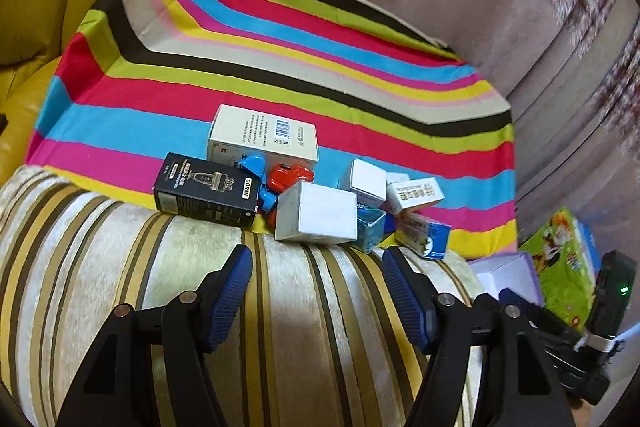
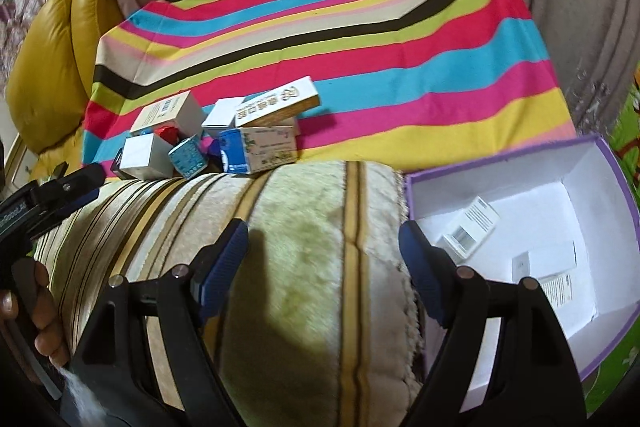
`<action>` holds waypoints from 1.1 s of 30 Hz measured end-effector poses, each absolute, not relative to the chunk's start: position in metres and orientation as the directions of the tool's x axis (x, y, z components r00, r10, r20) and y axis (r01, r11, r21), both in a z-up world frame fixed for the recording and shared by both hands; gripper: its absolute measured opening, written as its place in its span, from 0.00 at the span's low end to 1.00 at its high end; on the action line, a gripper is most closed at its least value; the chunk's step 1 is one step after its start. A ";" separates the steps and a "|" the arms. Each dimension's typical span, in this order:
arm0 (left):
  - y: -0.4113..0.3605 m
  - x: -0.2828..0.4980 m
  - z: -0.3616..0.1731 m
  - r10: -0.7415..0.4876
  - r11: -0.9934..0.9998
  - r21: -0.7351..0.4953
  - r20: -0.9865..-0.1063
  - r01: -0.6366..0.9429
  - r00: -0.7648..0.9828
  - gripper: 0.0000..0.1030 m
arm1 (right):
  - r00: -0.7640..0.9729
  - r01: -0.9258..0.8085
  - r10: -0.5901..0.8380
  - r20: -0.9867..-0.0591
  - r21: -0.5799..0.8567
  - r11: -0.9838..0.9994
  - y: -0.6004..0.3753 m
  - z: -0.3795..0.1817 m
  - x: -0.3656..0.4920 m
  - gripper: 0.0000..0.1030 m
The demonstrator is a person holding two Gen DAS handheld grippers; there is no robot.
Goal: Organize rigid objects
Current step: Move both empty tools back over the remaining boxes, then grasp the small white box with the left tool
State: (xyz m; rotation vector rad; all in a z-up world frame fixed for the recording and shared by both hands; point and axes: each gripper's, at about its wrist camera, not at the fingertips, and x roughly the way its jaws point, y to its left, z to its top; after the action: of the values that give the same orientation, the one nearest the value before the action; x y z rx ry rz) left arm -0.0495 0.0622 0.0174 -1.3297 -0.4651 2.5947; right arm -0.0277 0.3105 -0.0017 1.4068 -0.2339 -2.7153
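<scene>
Striped cloth (image 1: 280, 39) carries a heap of small boxes (image 1: 316, 215) just ahead of the left tongs (image 1: 318, 267); both tongs gape empty, the right tongs (image 2: 324, 239) beside a purple-rimmed box (image 2: 560, 195).

"DORAII" reads on the white end strip of the black box (image 1: 206, 190), near left of the pile. White box (image 1: 264, 139) behind it carries a barcode; its small print is illegible. Chinese characters on the cream box (image 2: 278, 101), not legible enough to transcribe.
</scene>
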 end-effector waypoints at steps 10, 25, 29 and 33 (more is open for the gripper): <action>0.081 -0.081 0.011 0.229 -0.965 -0.263 -0.814 -0.013 -0.534 0.66 | -0.560 0.070 -0.133 -0.817 0.114 -0.991 0.285 -0.001 -0.048 0.78; 0.085 -0.092 -0.003 0.218 -0.971 -0.236 -0.850 -0.023 -0.480 0.51 | -0.535 0.136 -0.135 -0.834 0.072 -0.988 0.261 -0.005 -0.076 0.79; 0.079 -0.089 -0.001 0.234 -0.967 -0.255 -0.844 -0.024 -0.483 0.50 | -0.525 0.137 -0.132 -0.840 0.070 -0.988 0.258 -0.007 -0.082 0.79; 0.074 -0.086 0.001 0.259 -0.958 -0.284 -0.835 -0.023 -0.485 0.49 | -0.516 0.134 -0.125 -0.848 0.064 -0.989 0.256 -0.010 -0.090 0.79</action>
State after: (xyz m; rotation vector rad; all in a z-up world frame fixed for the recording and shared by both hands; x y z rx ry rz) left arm -0.0856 0.0738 0.0006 -1.4955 -0.3528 2.5489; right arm -0.0896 0.2558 -0.0101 1.4597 0.0148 -2.6124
